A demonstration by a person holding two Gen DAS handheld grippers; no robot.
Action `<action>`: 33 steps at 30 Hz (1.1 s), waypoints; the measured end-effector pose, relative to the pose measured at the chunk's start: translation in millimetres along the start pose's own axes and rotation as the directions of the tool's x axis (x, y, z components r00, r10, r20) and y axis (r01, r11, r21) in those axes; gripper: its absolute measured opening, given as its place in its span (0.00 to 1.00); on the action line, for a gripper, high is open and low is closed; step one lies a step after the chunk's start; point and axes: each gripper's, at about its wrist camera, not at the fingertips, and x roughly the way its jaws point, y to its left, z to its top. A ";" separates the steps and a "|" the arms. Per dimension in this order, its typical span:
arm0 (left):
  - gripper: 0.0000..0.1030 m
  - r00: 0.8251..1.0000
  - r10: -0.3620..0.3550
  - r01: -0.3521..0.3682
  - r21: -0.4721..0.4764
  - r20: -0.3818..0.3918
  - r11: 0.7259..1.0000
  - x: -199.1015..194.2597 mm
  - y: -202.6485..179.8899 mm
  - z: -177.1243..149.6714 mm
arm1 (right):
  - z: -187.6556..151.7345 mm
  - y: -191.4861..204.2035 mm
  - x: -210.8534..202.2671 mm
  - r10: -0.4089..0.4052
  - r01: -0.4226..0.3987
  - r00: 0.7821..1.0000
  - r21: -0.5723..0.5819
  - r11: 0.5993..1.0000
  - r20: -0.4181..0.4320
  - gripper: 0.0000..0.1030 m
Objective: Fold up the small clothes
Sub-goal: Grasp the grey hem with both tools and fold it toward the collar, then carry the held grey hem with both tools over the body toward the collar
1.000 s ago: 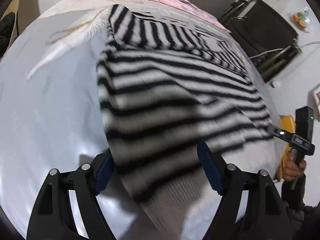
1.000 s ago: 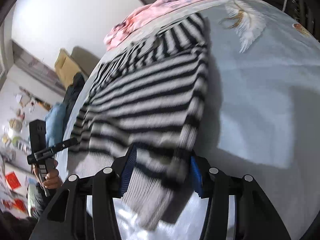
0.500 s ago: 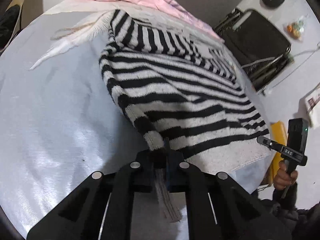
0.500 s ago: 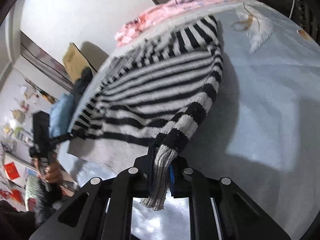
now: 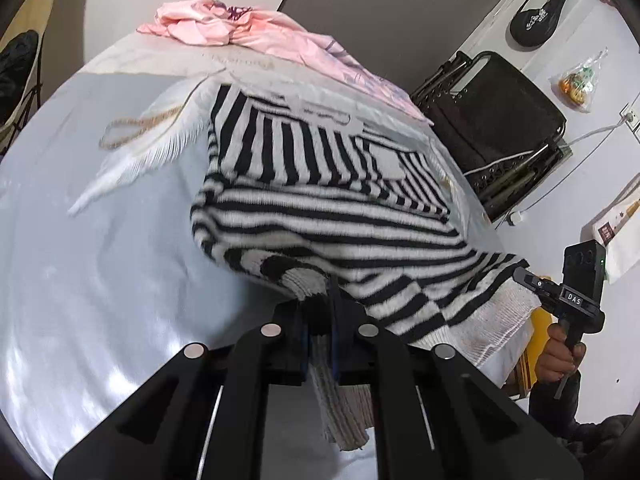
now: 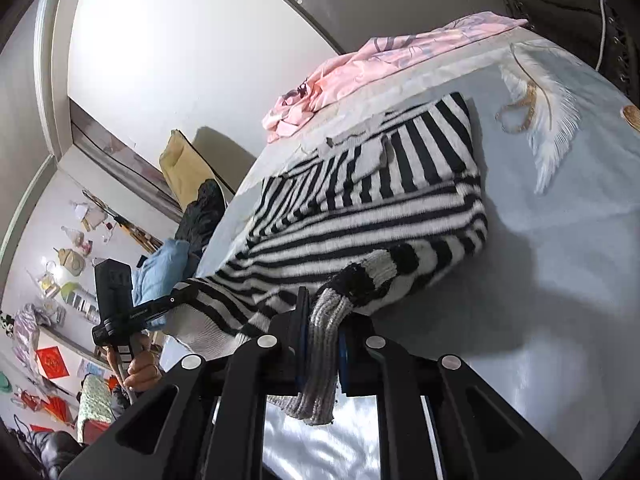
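Knitted black-and-white stripes fill both my views: the striped sweater (image 5: 320,216) lies on the pale bedsheet (image 5: 100,280), its near hem lifted off the sheet. My left gripper (image 5: 318,332) has its fingers (image 5: 303,336) pinched tight on the grey ribbed cuff at the sweater's near left corner, and the rib hangs down between them. My right gripper (image 6: 322,344) is clamped just as tight on the ribbed edge at the near right corner. A pink garment (image 5: 224,28) is bunched at the far end of the bed. On the right gripper's side, seen from the left camera, I read "DAS".
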 end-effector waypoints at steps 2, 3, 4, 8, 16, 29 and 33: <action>0.06 1.000 0.000 0.000 0.000 0.008 1.000 0.2 -0.1 10.8 | 10.4 -0.3 2.5 0.002 -0.002 1.000 0.003 1.000 0.008 0.12; 0.06 1.000 0.000 0.000 -0.002 0.011 1.000 1.4 0.1 17.2 | 15.9 -0.2 3.8 0.000 0.000 1.000 0.003 1.000 0.012 0.12; 0.06 1.000 0.000 0.000 -0.006 0.012 1.000 3.1 0.3 23.7 | 19.3 -0.4 5.3 -0.002 0.002 1.000 0.004 1.000 0.014 0.12; 0.06 1.000 0.005 -0.005 -0.015 0.010 1.000 11.8 0.4 45.0 | 40.4 -3.1 10.6 -0.002 0.001 1.000 0.011 1.000 0.023 0.12; 0.06 1.000 0.016 -0.015 -0.021 0.023 1.000 25.9 3.5 94.9 | 89.8 -8.9 24.9 -0.030 0.029 0.998 0.023 0.999 0.051 0.12; 0.06 0.998 0.061 -0.059 -0.062 0.019 0.996 77.5 27.9 177.2 | 175.0 -40.6 82.2 -0.073 0.066 0.995 0.100 0.993 0.068 0.12; 0.07 0.996 0.088 -0.090 -0.126 -0.018 0.988 114.0 53.5 187.1 | 189.4 -68.6 116.6 -0.104 0.096 0.994 0.163 0.982 0.042 0.12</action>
